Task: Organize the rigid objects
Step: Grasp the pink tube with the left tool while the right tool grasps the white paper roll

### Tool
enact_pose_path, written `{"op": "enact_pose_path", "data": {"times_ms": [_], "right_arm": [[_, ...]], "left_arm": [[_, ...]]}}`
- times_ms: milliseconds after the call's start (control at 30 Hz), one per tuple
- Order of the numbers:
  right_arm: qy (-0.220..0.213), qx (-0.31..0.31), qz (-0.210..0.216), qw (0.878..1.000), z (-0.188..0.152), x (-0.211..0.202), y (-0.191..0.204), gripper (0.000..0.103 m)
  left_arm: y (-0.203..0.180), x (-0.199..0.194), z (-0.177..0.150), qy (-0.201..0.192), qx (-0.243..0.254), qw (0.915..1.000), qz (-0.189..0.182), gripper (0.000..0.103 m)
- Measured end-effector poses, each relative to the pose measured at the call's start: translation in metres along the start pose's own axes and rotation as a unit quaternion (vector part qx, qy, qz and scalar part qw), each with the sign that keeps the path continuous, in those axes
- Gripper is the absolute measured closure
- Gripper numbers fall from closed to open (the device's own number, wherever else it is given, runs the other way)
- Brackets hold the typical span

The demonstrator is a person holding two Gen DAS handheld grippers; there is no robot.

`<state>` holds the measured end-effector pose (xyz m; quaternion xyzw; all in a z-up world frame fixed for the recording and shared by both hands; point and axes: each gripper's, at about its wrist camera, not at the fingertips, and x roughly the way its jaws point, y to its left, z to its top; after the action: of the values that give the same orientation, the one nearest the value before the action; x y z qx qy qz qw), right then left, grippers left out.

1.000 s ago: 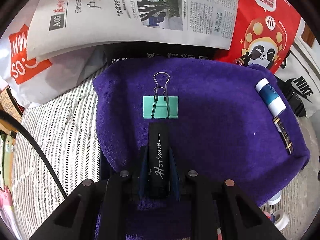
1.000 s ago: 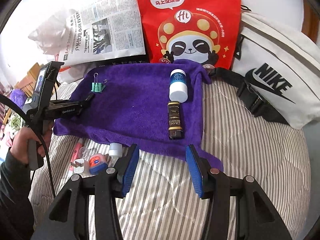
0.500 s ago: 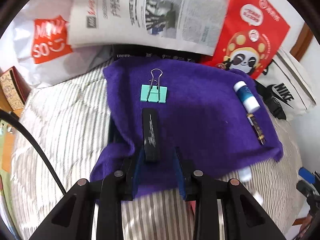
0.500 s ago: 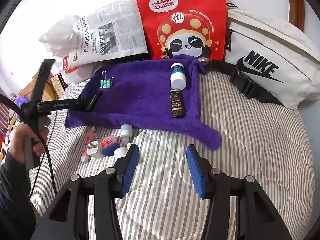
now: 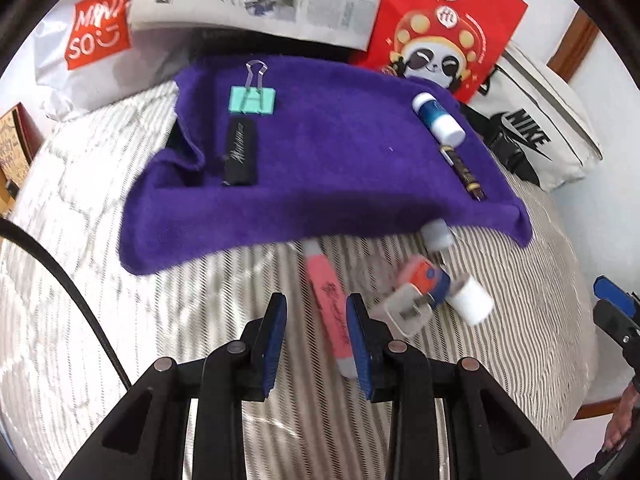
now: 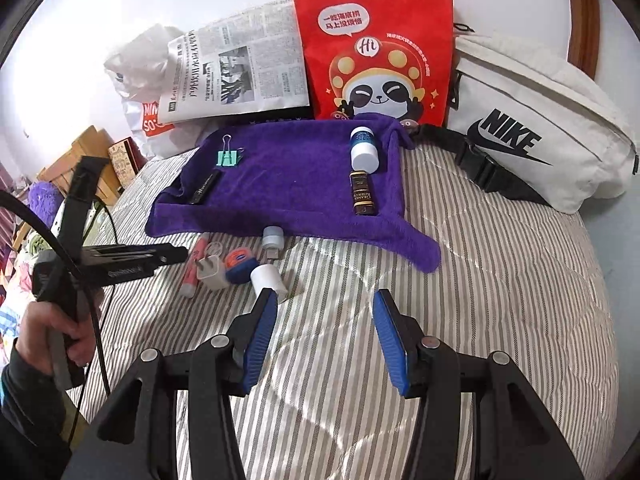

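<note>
My left gripper (image 5: 316,332) hangs over the striped bed (image 5: 80,280), its jaws just parted after opening, with nothing between them; the black Horizon bar (image 5: 240,152) I was carrying lies free on the left part of the purple towel (image 5: 340,152). Just beyond that bar sits the mint binder clip (image 5: 253,99), its wire handles pointing away from me. Farther right on the towel, the blue bottle with the white cap (image 5: 438,118) lies on its side, and the dark slim box with gold lettering (image 5: 464,170) lies end to end with it, near the towel's right edge.

On the bare bed in front of the towel, the pink marker (image 5: 332,304) lies beside my left gripper's right finger; whether they touch I cannot tell. Right of it huddle the white plug adapter (image 5: 404,310), the orange and blue tin (image 5: 426,280) and a white cylinder (image 5: 470,298), blurred but close together. A small white capped piece (image 5: 436,234) pokes out at the towel's front edge.

My right gripper (image 6: 326,332) hovers over the stripes nearer me, its blue-padded jaws spread and empty, the left finger close to the white cylinder. Behind the towel lean a newspaper (image 6: 240,72), a red panda bag (image 6: 376,48) and a white Nike pouch (image 6: 532,120).
</note>
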<state>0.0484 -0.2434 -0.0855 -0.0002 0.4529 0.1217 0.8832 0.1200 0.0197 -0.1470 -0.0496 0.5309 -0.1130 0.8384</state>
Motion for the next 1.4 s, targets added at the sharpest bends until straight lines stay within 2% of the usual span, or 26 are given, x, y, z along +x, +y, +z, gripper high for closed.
{"op": "enact_pose_path", "data": {"times_ms": [133,200,267,667,767,933,1267,1400], "right_arm": [[-0.004,-0.005,-0.004,1.000,-0.006,-0.008,0.004,0.052],[-0.006,-0.006,-0.005,1.000,-0.008,-0.011,0.006,0.050],[-0.007,-0.009,-0.006,1.000,-0.012,-0.014,0.008,0.049],[0.001,-0.009,-0.008,1.000,-0.023,-0.013,0.003,0.049],[0.008,-0.012,-0.009,1.000,-0.025,-0.007,0.003,0.049],[0.021,-0.011,-0.012,1.000,-0.028,0.003,0.001,0.049],[0.034,-0.029,0.002,0.999,-0.020,0.027,0.016,0.049],[0.035,-0.038,0.011,0.999,-0.015,0.035,0.022,0.049]], "left_arm": [[-0.010,0.010,-0.002,0.010,0.008,0.9999,-0.002,0.074],[-0.017,0.018,-0.003,0.020,0.018,0.9996,0.011,0.074],[-0.024,0.019,-0.004,0.012,0.034,0.9988,0.031,0.073],[-0.026,0.021,-0.005,0.004,0.085,0.9936,0.074,0.073],[-0.029,0.021,-0.005,-0.004,0.088,0.9937,0.070,0.085],[-0.030,0.022,-0.007,-0.014,0.084,0.9940,0.069,0.085],[-0.020,0.014,-0.012,-0.019,0.077,0.9960,0.042,0.086],[-0.016,0.004,-0.018,-0.030,0.082,0.9948,0.053,0.086]]}}
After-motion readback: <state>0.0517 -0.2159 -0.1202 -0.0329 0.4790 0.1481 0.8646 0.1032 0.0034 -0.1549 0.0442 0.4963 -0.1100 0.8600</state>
